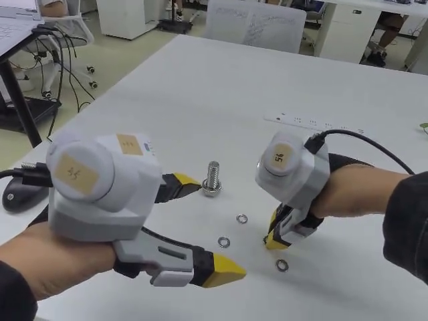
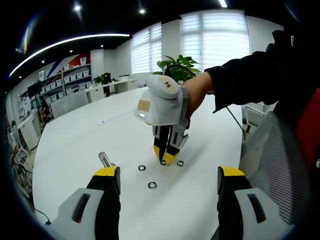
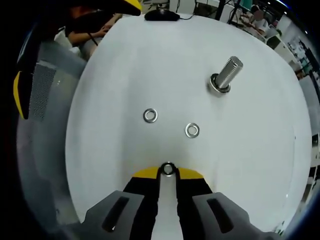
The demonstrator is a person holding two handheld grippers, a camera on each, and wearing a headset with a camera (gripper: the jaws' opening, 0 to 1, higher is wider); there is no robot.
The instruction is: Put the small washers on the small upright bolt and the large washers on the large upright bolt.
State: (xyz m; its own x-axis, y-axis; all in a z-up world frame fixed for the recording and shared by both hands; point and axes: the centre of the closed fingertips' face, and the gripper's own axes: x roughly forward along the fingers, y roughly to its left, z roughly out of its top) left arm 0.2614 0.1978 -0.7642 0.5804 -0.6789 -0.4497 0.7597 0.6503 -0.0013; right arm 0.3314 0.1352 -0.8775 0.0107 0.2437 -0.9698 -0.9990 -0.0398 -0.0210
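the right gripper (image 1: 274,242) points down at the white table (image 1: 200,100), jaws closed on a small silver metal washer (image 3: 168,169), likely to lift it. the threaded steel upright bolt (image 1: 212,178) stands far-left. the left gripper (image 1: 214,225) hangs open, near left, apparently idle.
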